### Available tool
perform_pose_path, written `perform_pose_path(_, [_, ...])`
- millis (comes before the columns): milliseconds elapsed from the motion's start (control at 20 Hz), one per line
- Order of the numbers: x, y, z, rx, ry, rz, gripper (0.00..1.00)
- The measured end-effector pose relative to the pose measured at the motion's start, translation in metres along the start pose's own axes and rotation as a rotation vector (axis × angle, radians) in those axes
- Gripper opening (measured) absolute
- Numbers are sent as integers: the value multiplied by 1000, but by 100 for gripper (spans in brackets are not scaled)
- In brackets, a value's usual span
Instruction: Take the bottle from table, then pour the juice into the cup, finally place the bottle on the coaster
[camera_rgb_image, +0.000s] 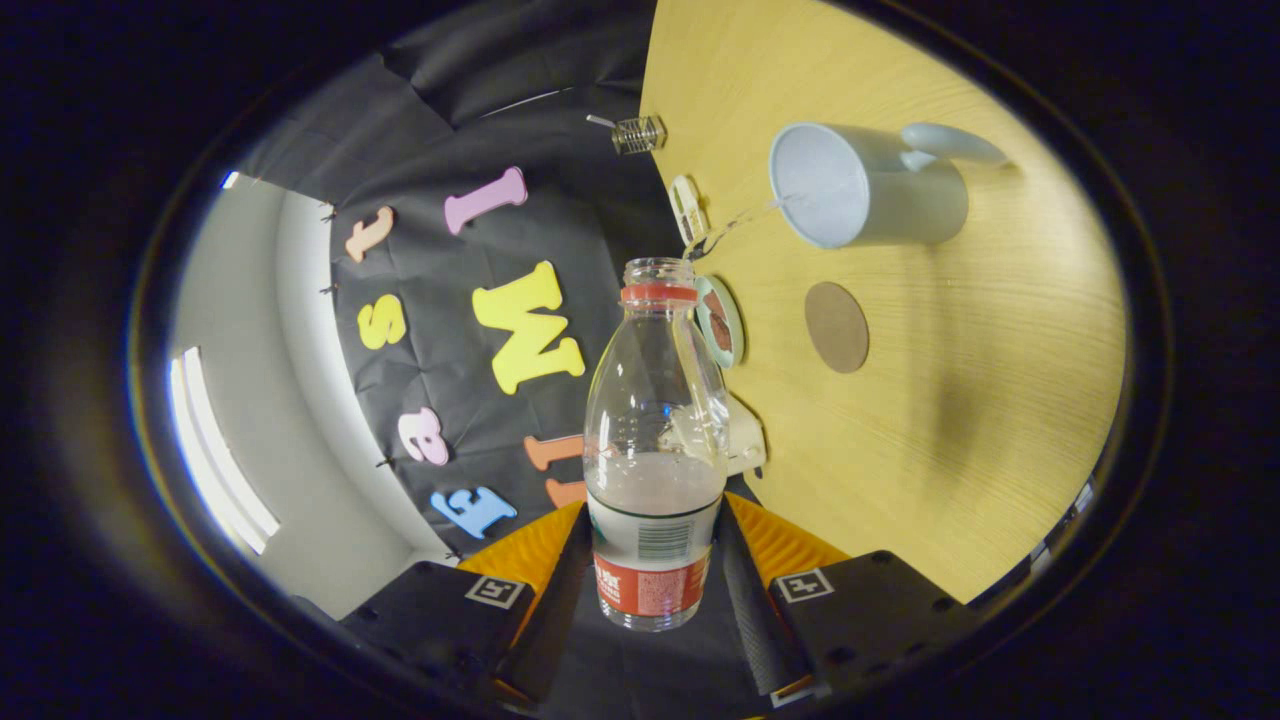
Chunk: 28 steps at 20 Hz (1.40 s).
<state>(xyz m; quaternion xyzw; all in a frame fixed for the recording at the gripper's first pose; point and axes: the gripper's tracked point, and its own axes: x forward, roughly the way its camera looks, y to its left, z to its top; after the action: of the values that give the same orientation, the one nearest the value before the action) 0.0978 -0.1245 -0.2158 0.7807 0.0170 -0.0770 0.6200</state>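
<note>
Bottle tipped and pouring into the cup.

The gripper (652, 560) is clamping the clear bottle (655, 440) between both fingers at its labelled lower part, neck pointing toward twelve o'clock. A thin stream is arcing from the open mouth toward one o'clock into the pale cup (865, 185), which is standing on the wooden table (950, 420). The round brown coaster (836, 326) is lying bare at about two o'clock of the bottle, just beside the cup.
</note>
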Motion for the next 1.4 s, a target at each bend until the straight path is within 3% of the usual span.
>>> perform_pose_path(1400, [-4,31,-2,132,3,19,76])
